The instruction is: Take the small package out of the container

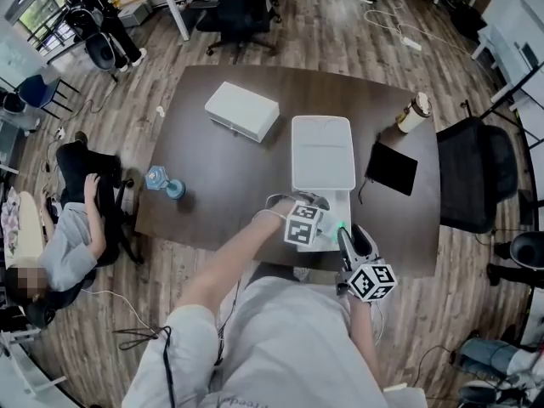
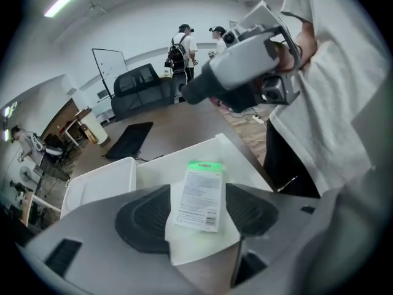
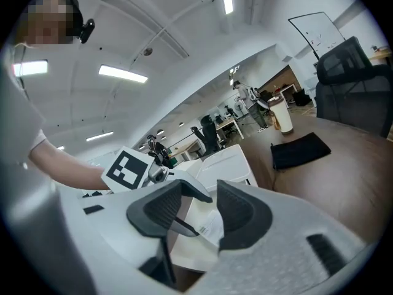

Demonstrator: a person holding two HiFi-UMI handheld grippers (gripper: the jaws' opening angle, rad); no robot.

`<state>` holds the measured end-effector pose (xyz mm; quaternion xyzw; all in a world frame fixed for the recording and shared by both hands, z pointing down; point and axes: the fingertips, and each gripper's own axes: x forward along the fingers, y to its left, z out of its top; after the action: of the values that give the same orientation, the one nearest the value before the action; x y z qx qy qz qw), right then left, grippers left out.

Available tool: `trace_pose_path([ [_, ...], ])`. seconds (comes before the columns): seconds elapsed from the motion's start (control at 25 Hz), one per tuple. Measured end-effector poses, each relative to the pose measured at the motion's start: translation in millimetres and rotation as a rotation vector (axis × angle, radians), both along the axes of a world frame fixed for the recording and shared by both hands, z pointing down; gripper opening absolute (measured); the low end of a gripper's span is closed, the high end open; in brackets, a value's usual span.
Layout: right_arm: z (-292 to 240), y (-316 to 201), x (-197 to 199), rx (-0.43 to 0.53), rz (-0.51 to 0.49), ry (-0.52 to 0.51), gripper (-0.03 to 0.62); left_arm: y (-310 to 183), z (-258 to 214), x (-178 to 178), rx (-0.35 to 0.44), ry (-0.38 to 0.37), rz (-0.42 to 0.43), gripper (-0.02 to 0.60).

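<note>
The small package, a white card with a green top, lies flat in the open white container at the table's near edge. In the head view the package shows between both tools. My left gripper points down into the container, open, its pads on either side of the package without touching it. From the right, my right gripper points nearly level at the container's rim. Its jaws stand partly apart, with the package seen beyond the gap. The right gripper also shows in the left gripper view.
The container's lid lies folded back on the brown table. A white box, a black pad, a paper cup and a blue object sit around it. A black chair stands at the right.
</note>
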<state>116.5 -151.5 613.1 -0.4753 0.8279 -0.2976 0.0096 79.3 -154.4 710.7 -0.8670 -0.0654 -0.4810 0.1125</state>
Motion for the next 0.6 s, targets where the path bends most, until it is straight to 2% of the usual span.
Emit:
trace_pose_path([
  [0.24, 6.2, -3.3, -1.1, -0.007, 0.017, 0.02, 0.073, -1.3, 9.4, -2.2, 0.019, -0.052, 0.059, 0.273],
  [0.32, 9.6, 0.6, 0.6, -0.022, 0.032, 0.027, -0.001, 4.2, 13.8, -1.4, 0.009, -0.058, 0.068, 0.275],
  [0.6, 8.0, -3.0, 4.9, -0.002, 0.037, -0.006, 0.0, -4.0, 29.7, -2.8, 0.017, -0.107, 0.102, 0.275],
])
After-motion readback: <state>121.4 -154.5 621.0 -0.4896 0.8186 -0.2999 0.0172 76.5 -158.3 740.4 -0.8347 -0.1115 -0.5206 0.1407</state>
